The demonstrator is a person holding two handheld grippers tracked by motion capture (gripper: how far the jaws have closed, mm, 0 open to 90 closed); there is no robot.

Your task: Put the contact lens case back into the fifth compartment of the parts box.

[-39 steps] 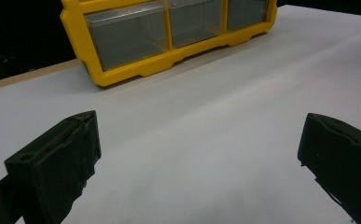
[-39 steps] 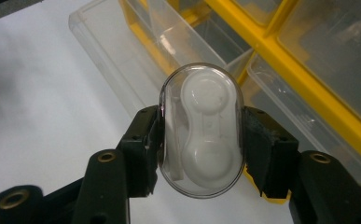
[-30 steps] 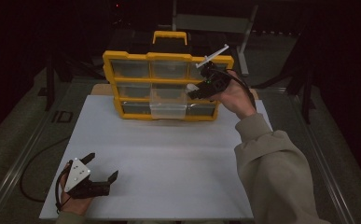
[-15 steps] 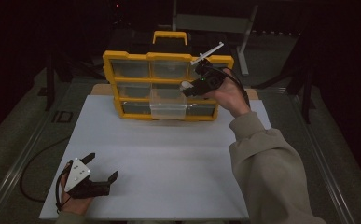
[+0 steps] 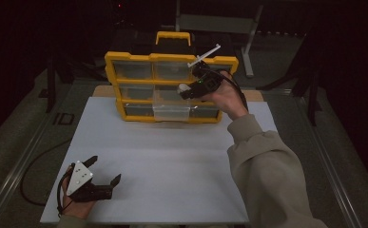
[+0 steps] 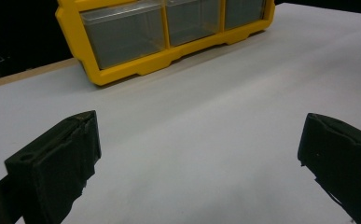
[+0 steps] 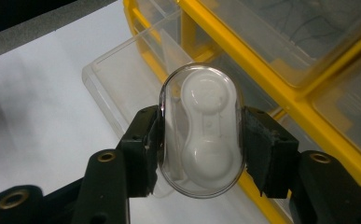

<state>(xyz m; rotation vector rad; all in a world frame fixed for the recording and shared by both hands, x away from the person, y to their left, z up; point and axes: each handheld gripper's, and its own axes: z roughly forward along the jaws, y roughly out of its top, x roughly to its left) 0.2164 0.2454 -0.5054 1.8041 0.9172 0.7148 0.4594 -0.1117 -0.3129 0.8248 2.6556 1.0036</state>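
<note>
right gripper (image 7: 201, 144): jaws clamped on a clear oval case (image 7: 201, 140), white insert inside, one pad each side; case upright betw them
open drawer (image 7: 122, 88): pulled out of yellow organizer (image 5: 169, 85), lies just below & ahead of jaws
step, my guess: case goes into that drawer; lower over the gap, keep squeeze til it's inside the walls, then let go
left gripper (image 5: 103, 178): jaws wide apart, nothing betw them, resting on white table (image 5: 172, 161)
vs earlier: right hand has slid left & down toward drawer; left one hasn't budged
</note>
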